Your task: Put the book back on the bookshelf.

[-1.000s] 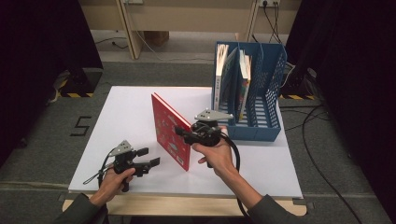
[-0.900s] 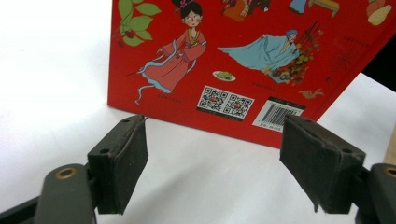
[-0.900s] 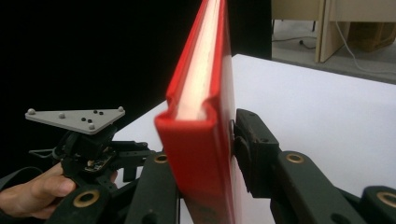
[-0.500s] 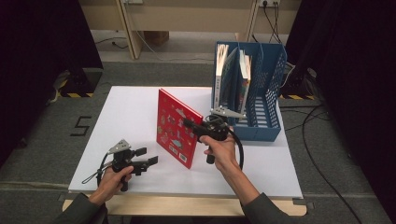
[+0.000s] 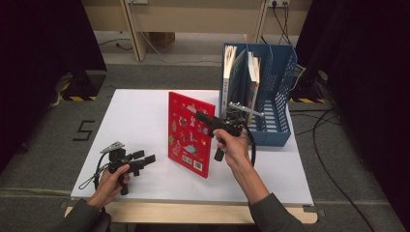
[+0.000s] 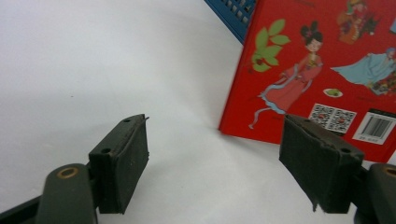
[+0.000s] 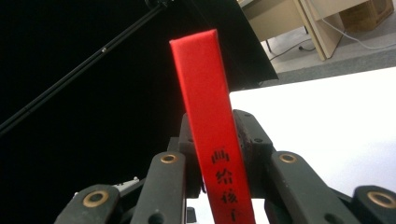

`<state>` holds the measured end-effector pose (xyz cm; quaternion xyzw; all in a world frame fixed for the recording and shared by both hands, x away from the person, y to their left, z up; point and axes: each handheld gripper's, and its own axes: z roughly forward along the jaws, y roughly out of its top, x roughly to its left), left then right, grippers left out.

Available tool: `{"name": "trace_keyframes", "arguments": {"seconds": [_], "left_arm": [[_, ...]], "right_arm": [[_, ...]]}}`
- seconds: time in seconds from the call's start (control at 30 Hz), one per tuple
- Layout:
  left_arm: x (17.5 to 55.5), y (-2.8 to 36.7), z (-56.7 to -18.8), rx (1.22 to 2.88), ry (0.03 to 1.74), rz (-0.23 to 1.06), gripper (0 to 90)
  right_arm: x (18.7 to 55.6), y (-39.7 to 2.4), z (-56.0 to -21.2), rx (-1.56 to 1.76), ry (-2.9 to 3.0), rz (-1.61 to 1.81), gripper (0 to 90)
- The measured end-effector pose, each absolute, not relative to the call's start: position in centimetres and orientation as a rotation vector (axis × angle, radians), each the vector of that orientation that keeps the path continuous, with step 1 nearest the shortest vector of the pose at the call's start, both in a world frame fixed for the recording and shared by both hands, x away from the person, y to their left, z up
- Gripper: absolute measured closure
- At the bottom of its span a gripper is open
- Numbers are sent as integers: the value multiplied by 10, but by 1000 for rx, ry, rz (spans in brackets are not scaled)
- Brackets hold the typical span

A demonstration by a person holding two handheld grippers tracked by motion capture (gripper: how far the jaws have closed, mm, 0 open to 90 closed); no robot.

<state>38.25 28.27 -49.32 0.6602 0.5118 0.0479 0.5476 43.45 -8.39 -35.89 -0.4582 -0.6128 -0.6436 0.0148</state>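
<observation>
A red picture book (image 5: 188, 137) stands upright on the white table (image 5: 135, 111), its back cover with barcode facing the front edge. My right gripper (image 5: 203, 117) is shut on its spine side near the top; in the right gripper view the red spine (image 7: 210, 116) with black characters runs up between the jaws of the right gripper (image 7: 219, 140). My left gripper (image 5: 146, 157) is held low near the front left with open jaws, nothing between them. The left gripper (image 6: 217, 172) looks at the book's (image 6: 322, 70) lower corner, a short way off.
A blue mesh file rack (image 5: 278, 96) holding several upright books stands at the table's back right, just behind the right hand; its corner (image 6: 233, 11) shows in the left gripper view. Cables lie on the floor to the right.
The right hand has carried the book to the right, closer to the rack, and turned it so its cover faces the front. The left gripper has shifted slightly, still open.
</observation>
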Motion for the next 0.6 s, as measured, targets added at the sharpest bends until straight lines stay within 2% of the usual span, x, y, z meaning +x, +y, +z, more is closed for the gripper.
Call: {"name": "trace_keyframes", "arguments": {"seconds": [0.4,0.6], "left_arm": [[389,293,-495,1537,1251,125,232],[392,297,-492,1636,1248,321,232]], "right_arm": [[417,-135,-319,-1475,-1902,-2093,743],[403,-169,-297,-1532,-1888,-2151,744]]}}
